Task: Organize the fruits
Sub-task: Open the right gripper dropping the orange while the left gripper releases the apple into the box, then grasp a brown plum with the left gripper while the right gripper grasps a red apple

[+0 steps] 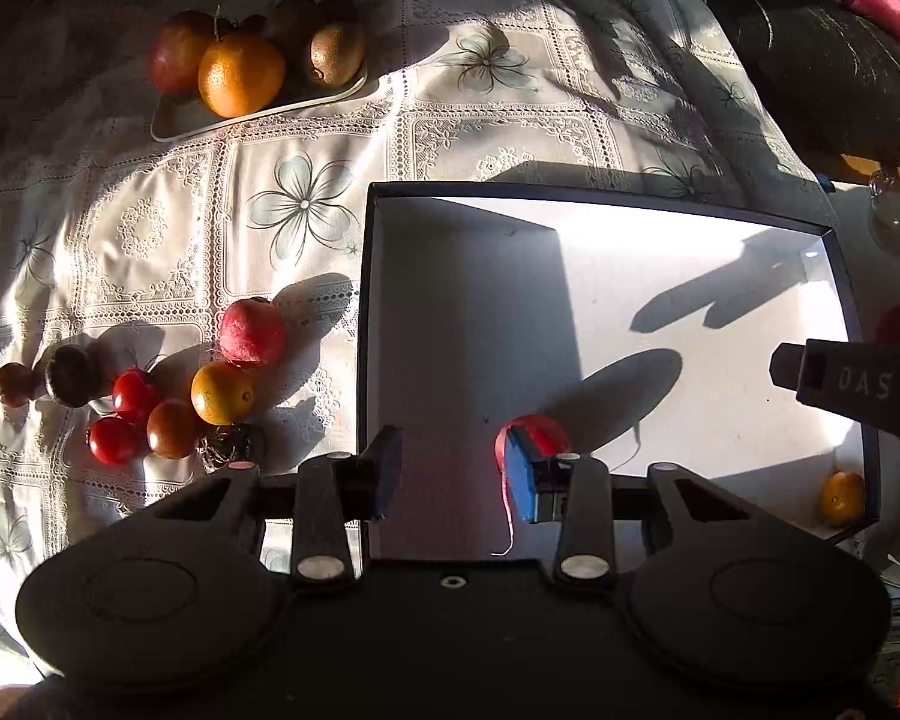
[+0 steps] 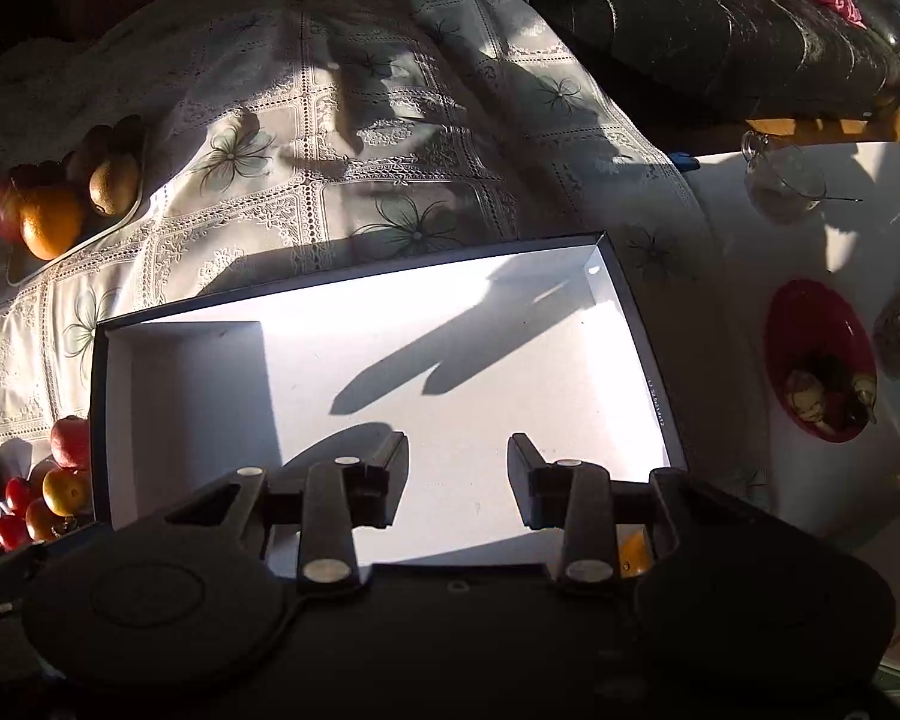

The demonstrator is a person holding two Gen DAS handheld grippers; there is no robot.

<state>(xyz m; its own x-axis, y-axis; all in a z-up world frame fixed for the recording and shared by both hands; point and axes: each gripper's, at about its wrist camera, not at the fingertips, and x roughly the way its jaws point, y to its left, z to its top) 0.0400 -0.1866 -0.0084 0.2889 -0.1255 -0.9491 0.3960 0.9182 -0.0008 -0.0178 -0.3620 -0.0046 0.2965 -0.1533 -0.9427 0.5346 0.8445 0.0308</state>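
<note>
A black-rimmed box with a white floor (image 1: 660,204) (image 2: 354,288) lies on the lace cloth. My left gripper (image 1: 456,468) is open above its near edge; a small red fruit (image 1: 540,429) sits by its right finger, and I cannot tell if it touches. An orange (image 1: 843,498) lies in the box's near right corner, partly hidden in the right wrist view (image 2: 633,552). My right gripper (image 2: 457,468) is open and empty over the box. Loose fruit lies left of the box: a red apple (image 1: 252,330), an orange (image 1: 222,393), tomatoes (image 1: 132,393).
A white tray (image 1: 174,120) at the back left holds an orange (image 1: 240,75), an apple and kiwis (image 1: 336,54). A red bowl (image 2: 810,324) with scraps and a glass cup (image 2: 783,180) stand on the white table right of the box. A dark sofa (image 2: 720,30) lies behind.
</note>
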